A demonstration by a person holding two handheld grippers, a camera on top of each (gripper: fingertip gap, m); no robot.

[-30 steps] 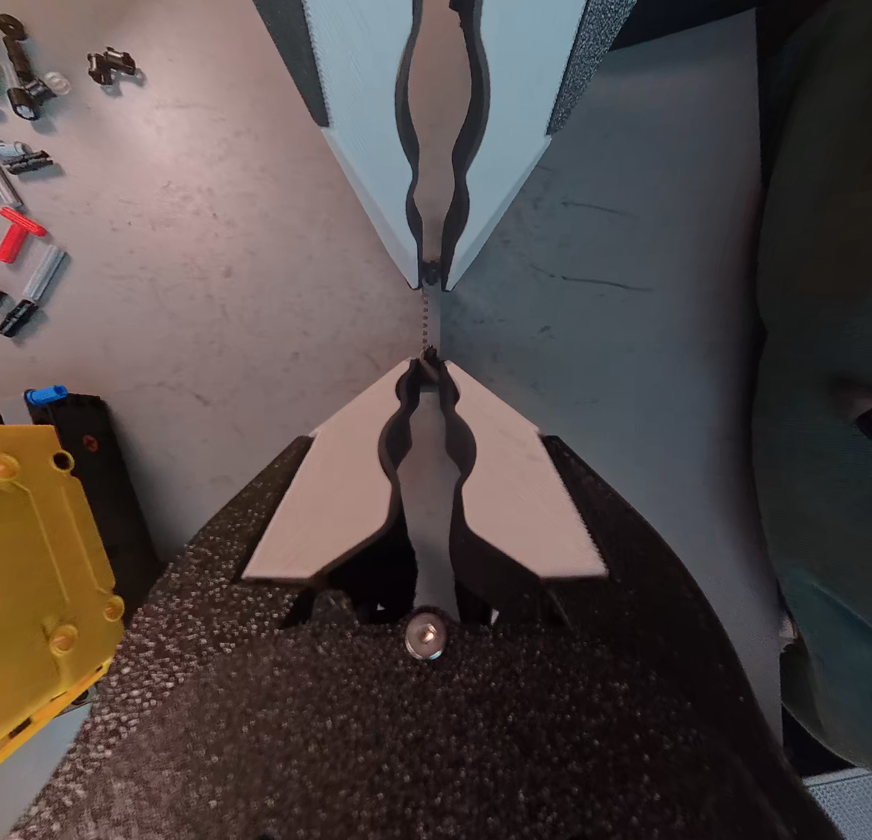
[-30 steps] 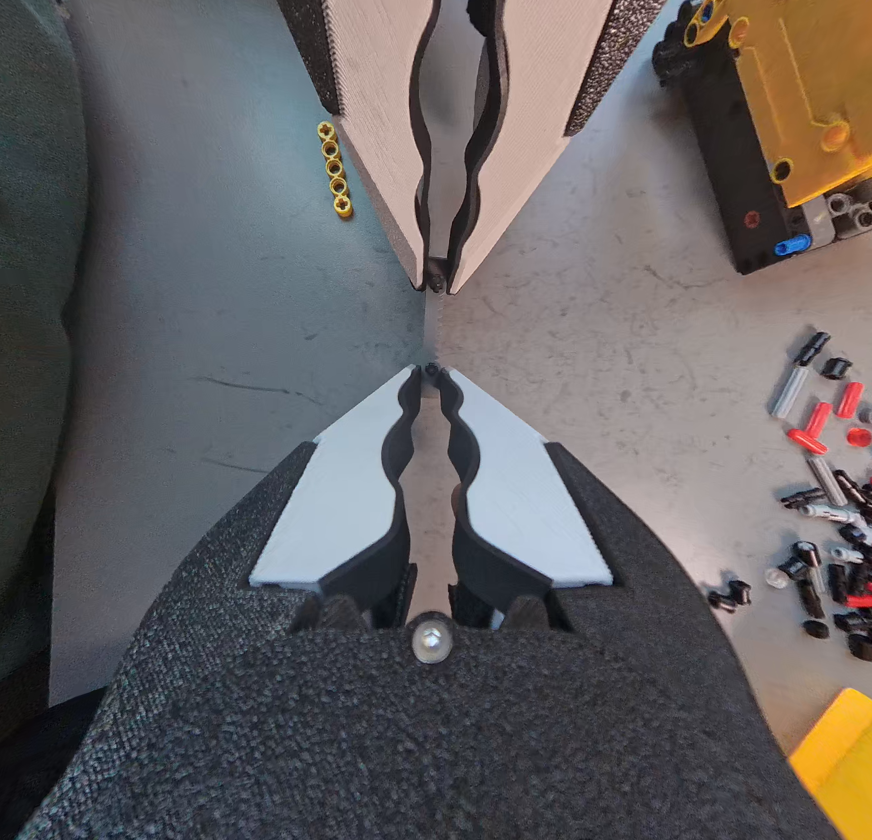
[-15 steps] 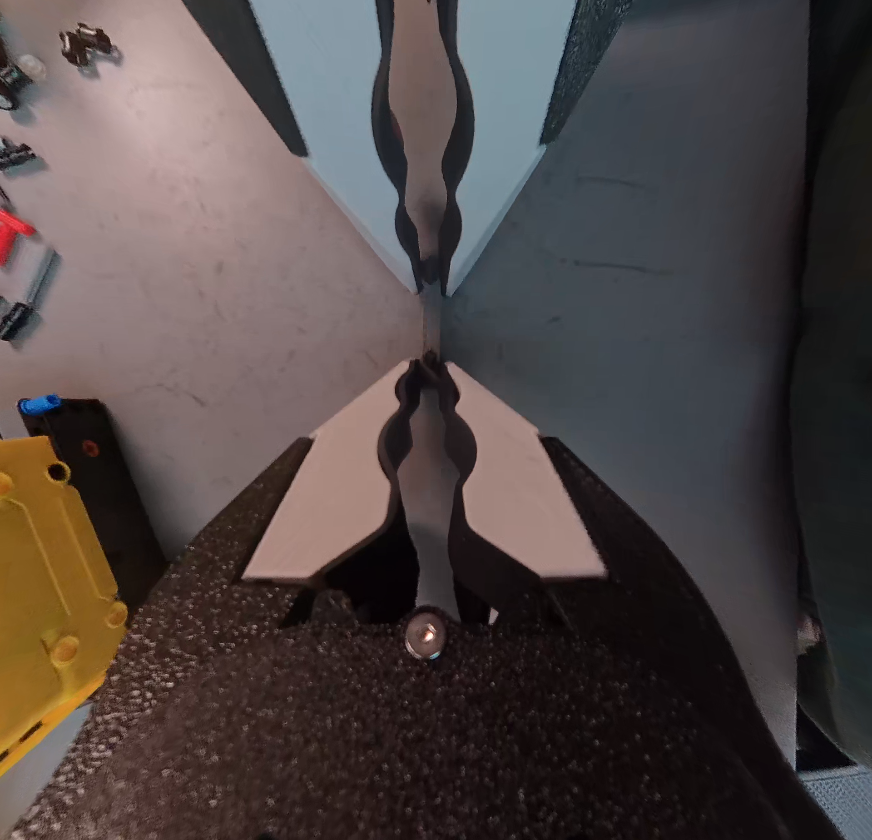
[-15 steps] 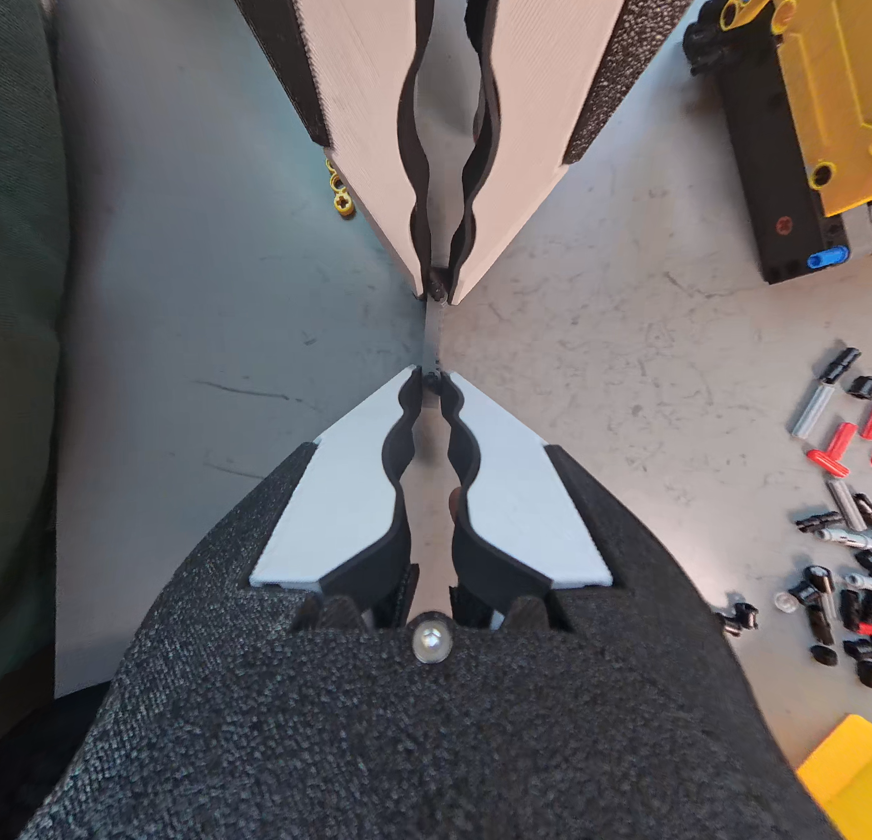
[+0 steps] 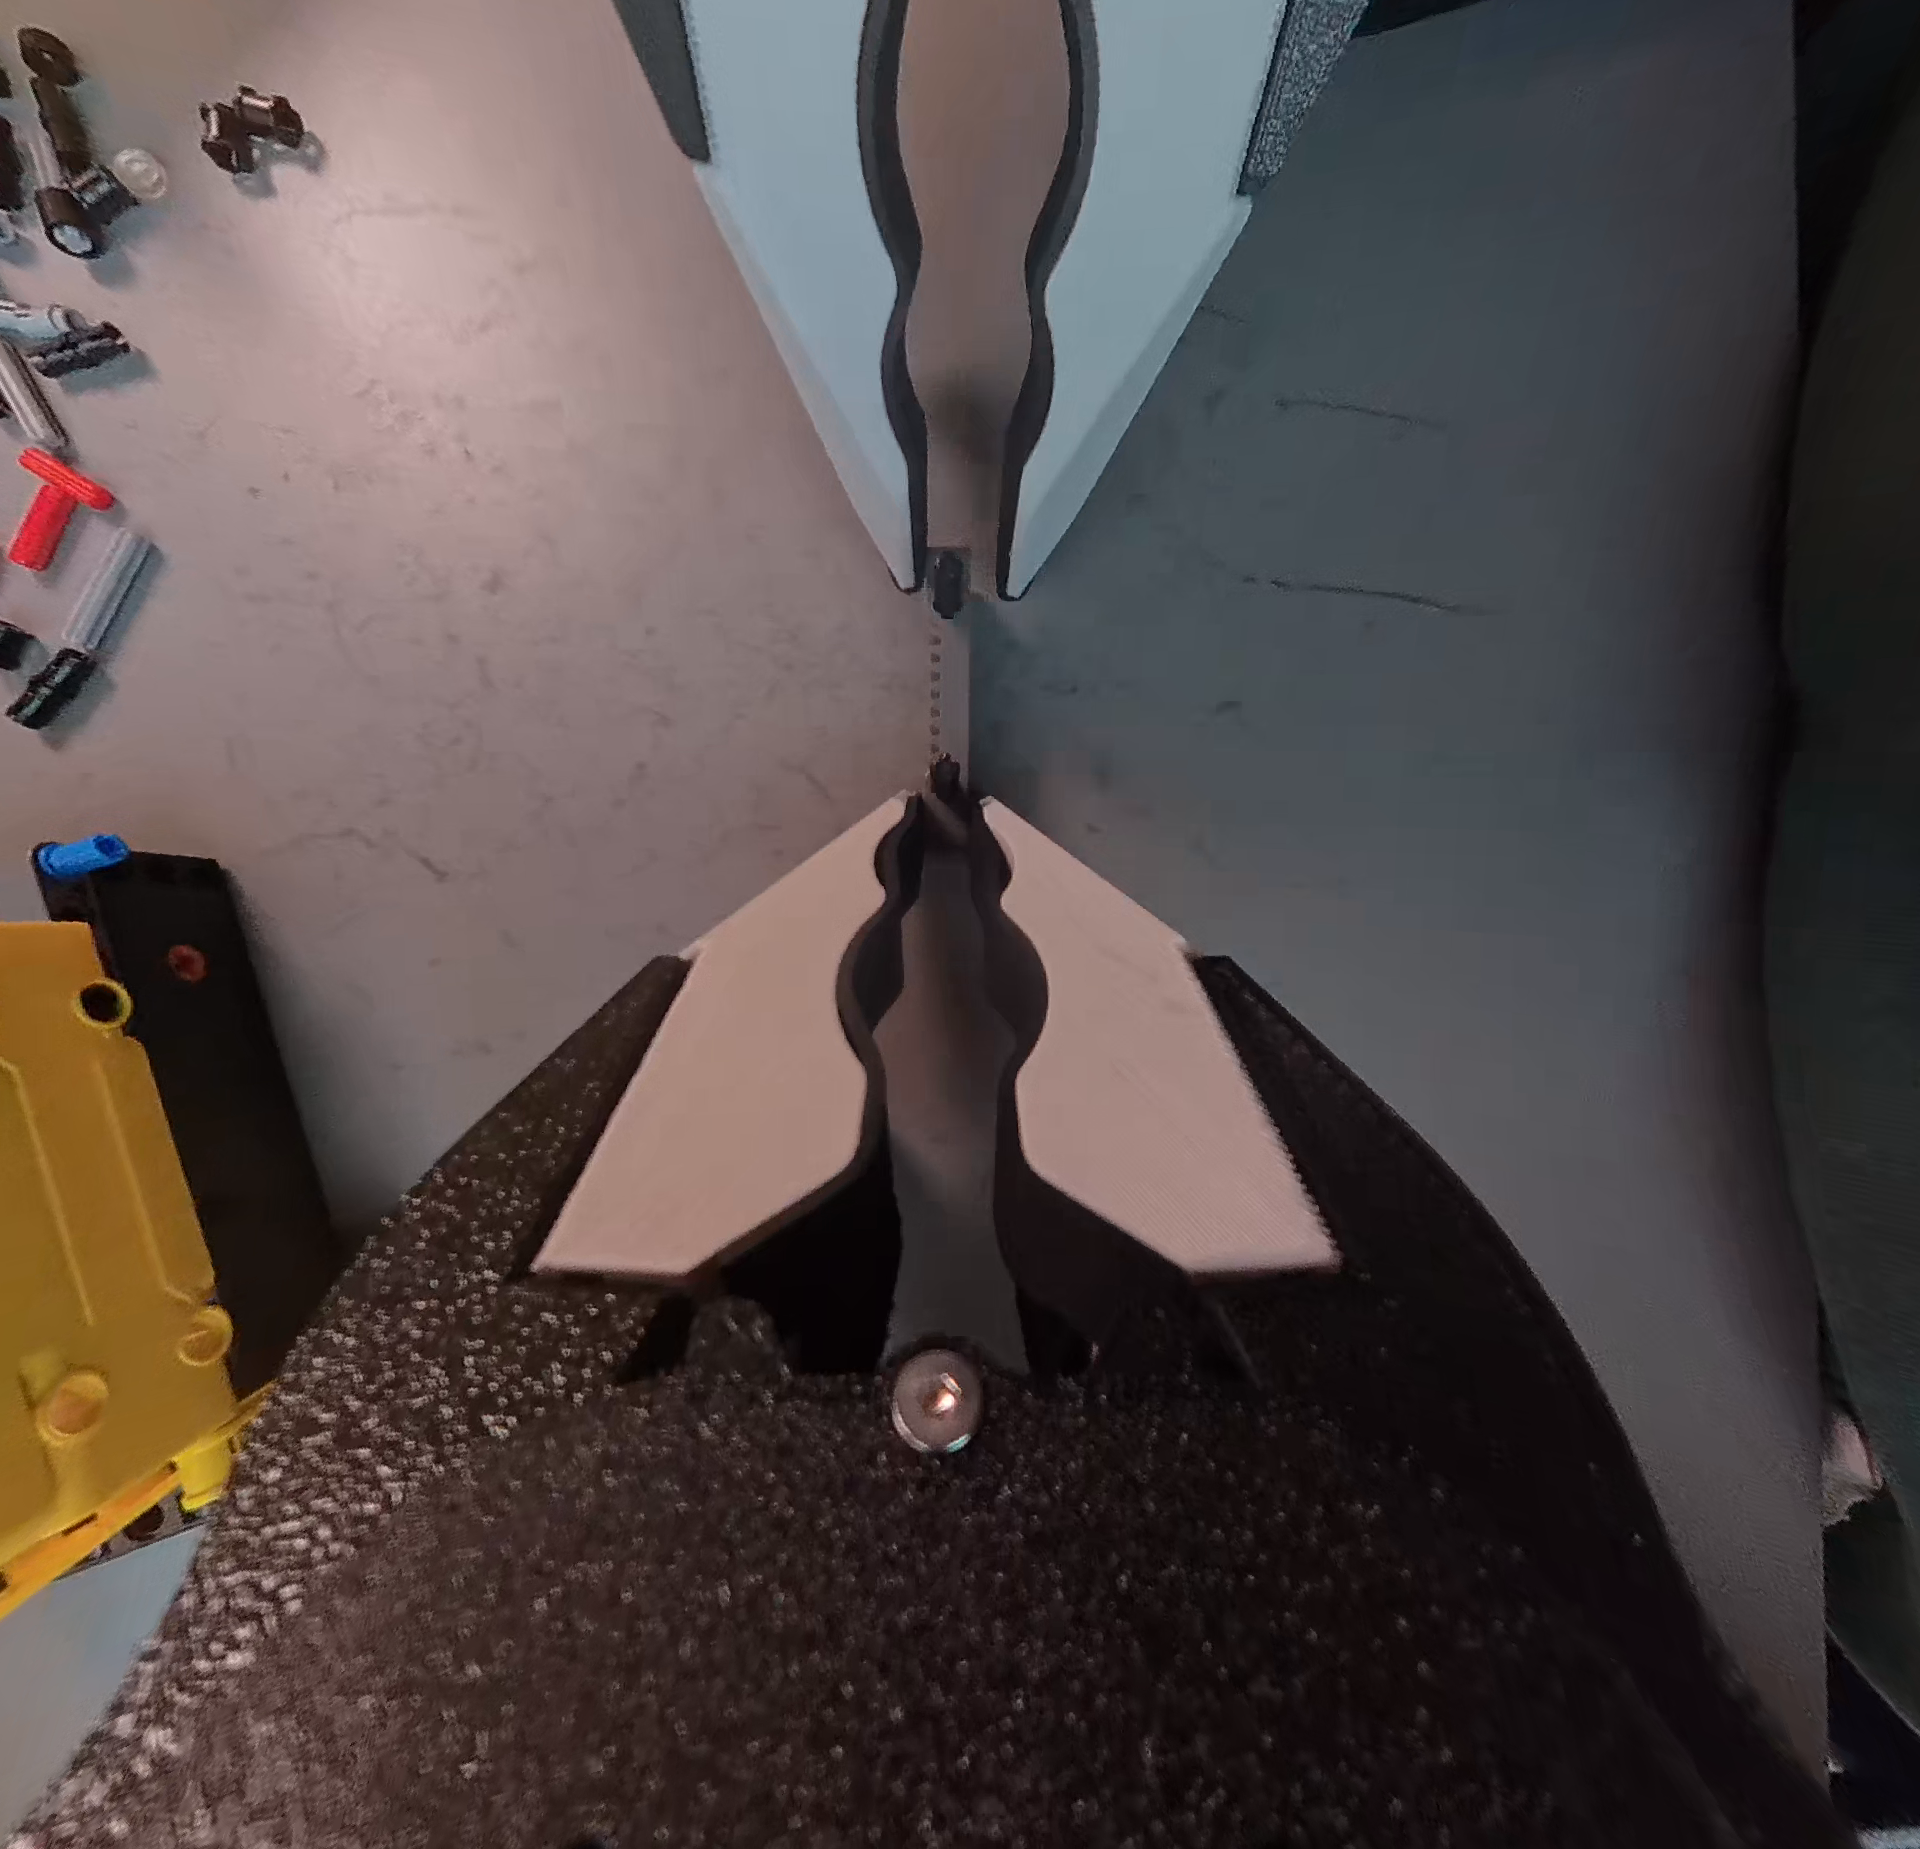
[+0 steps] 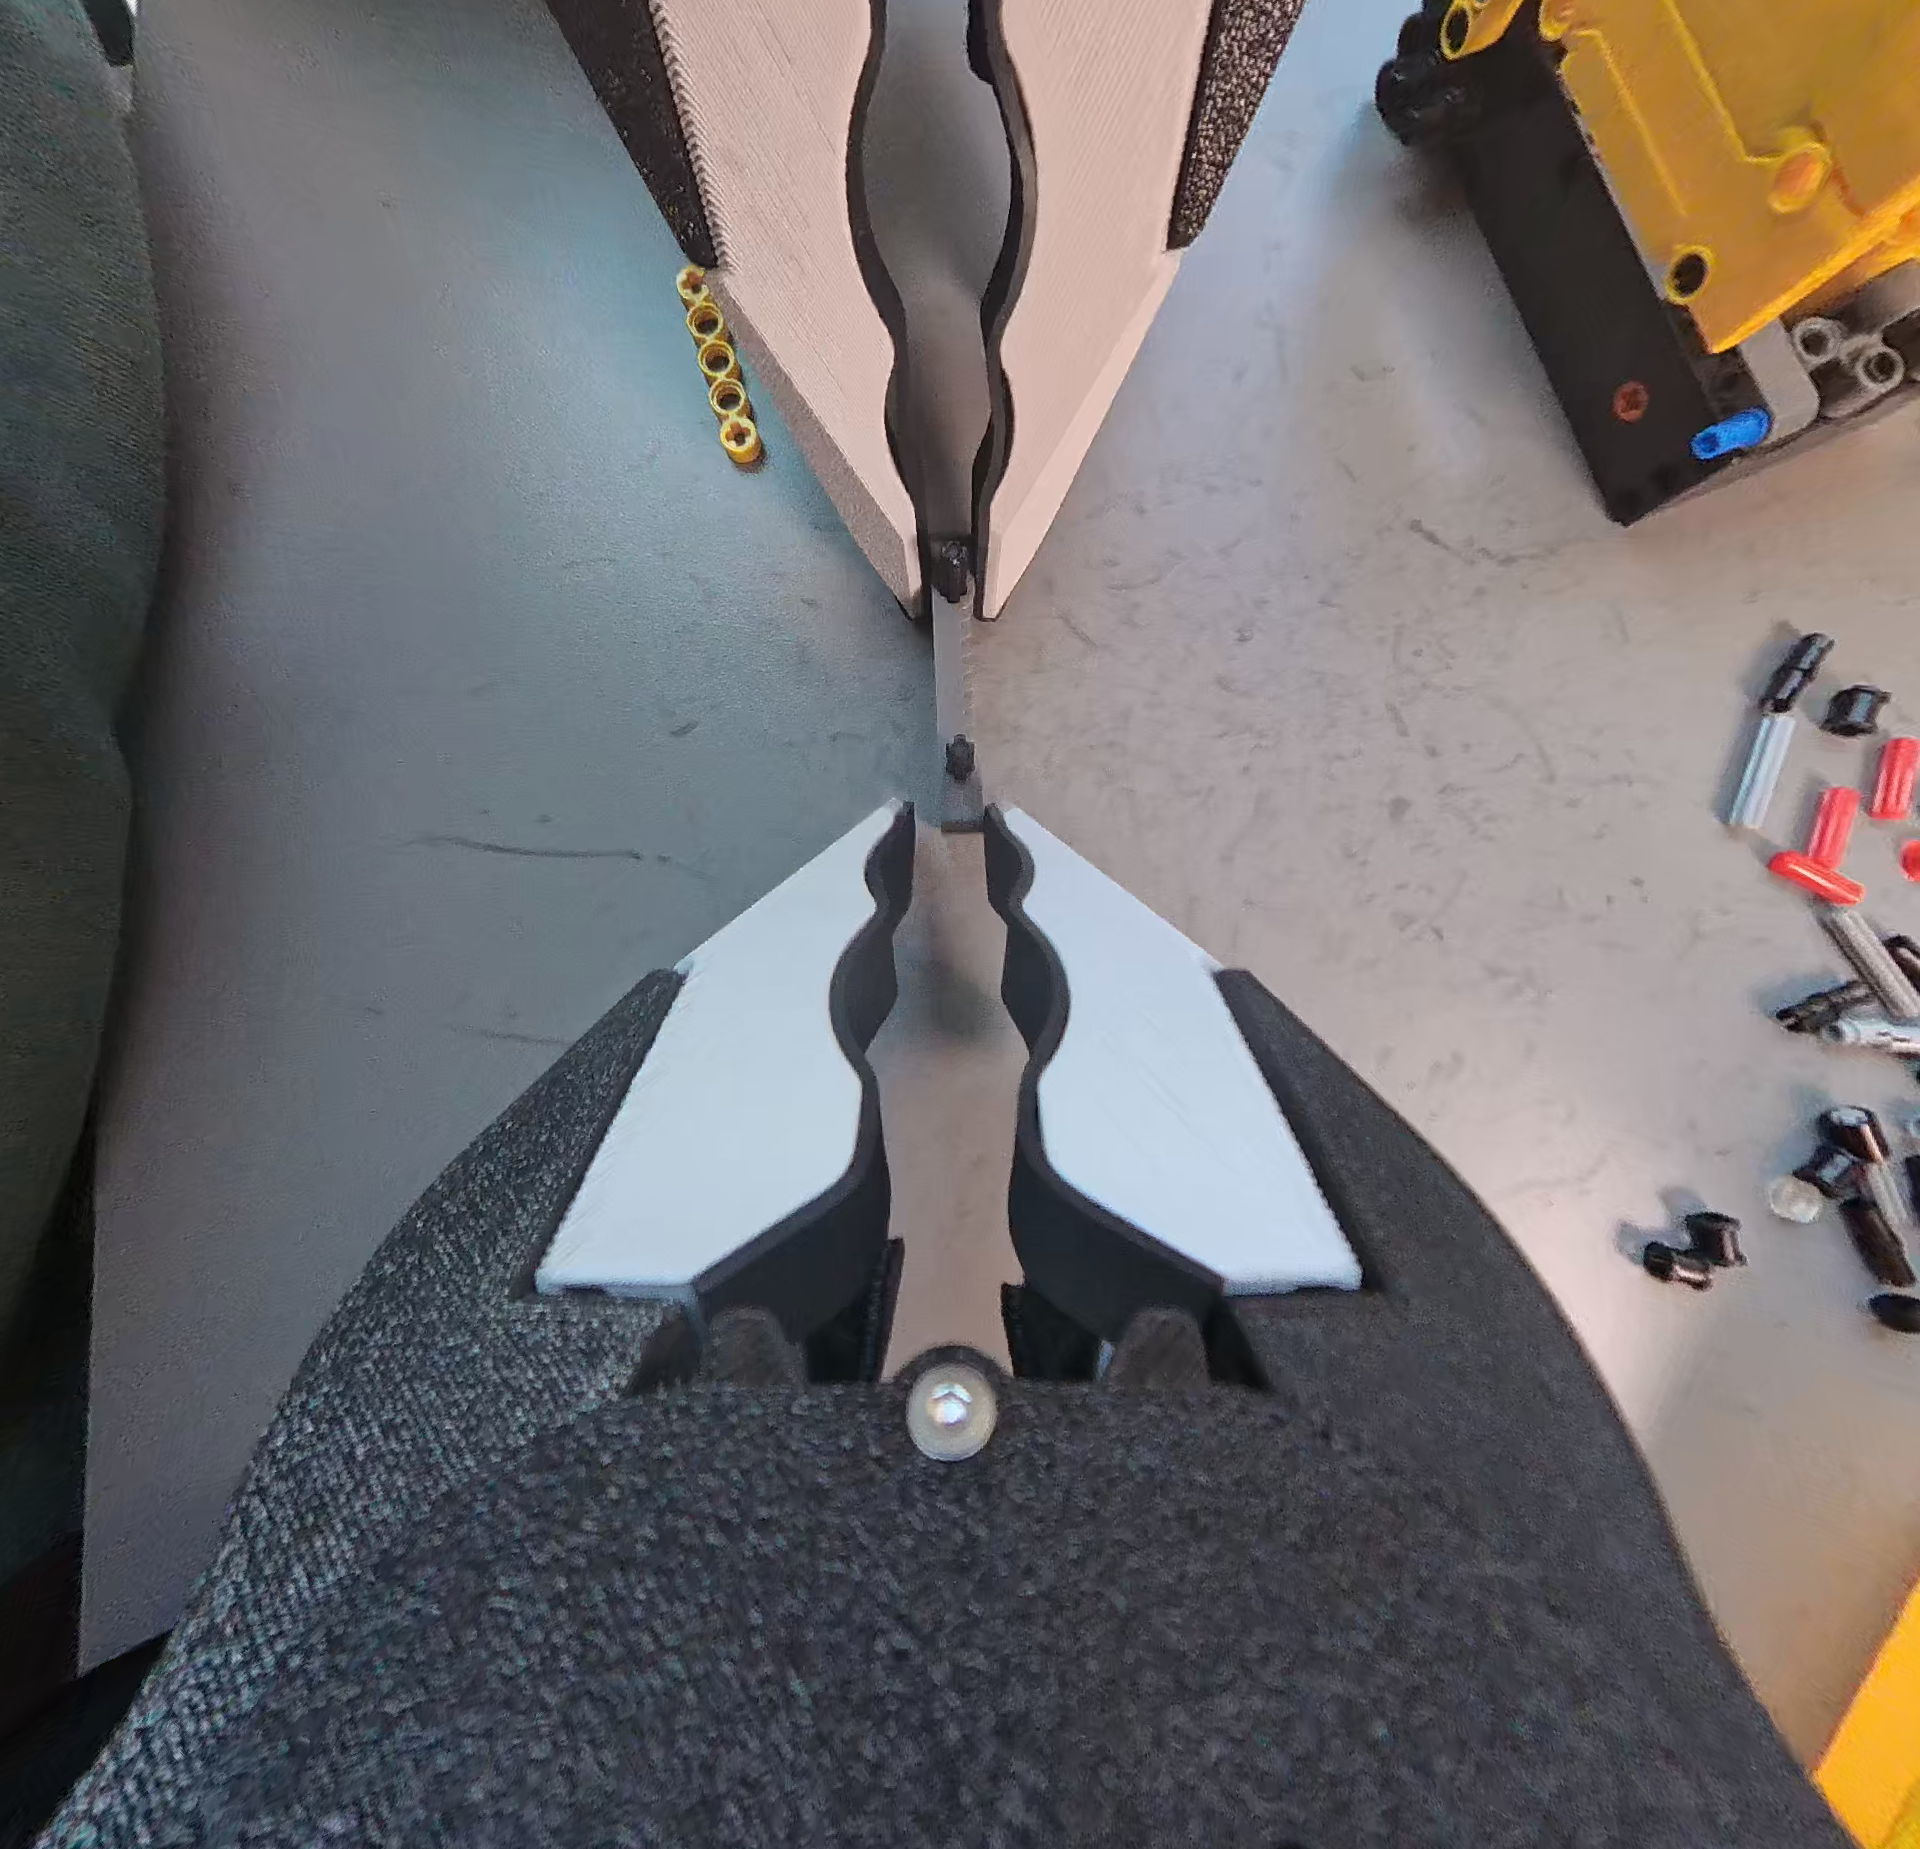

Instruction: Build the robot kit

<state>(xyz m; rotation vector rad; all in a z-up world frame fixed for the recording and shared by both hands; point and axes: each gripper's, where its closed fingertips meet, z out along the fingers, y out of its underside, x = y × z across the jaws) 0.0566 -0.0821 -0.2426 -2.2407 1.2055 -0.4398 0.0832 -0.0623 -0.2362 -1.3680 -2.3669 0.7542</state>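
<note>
Left wrist view: the left gripper (image 5: 945,797) is seen clenched on the near end of a thin grey toothed strip (image 5: 940,687), pinched at the very fingertips. The strip is held clear of the grey table (image 5: 520,552), running straight up the centre of the frame to the right gripper (image 5: 958,584). A black pin (image 5: 943,586) on the far end sits between that gripper's tips, and a gap is visible beside it. A yellow-and-black block assembly (image 5: 94,1176) with a blue pin (image 5: 78,852) lies at lower left. Loose small parts (image 5: 62,511), black, grey and red, are scattered at upper left, well apart from the strip. A dark green garment (image 5: 1860,864) fills the right edge.

Right wrist view: the right gripper (image 6: 948,812) is seen released, with the jaws slightly parted. The strip end sits between the tips with a sliver of clearance each side. A second black pin (image 6: 958,755) is seen on the strip just beyond the tips. The far end is clamped by the left gripper (image 6: 951,594) at frame centre. A yellow five-hole beam (image 6: 719,371) lies on the table just beside the left gripper, partly hidden by it. The block assembly (image 6: 1662,189) sits at upper right, the loose parts (image 6: 1829,864) at right.

Judgement: the strip is carried by the left tips alone. The purchase is small, so it is best held level, not twisted.
</note>
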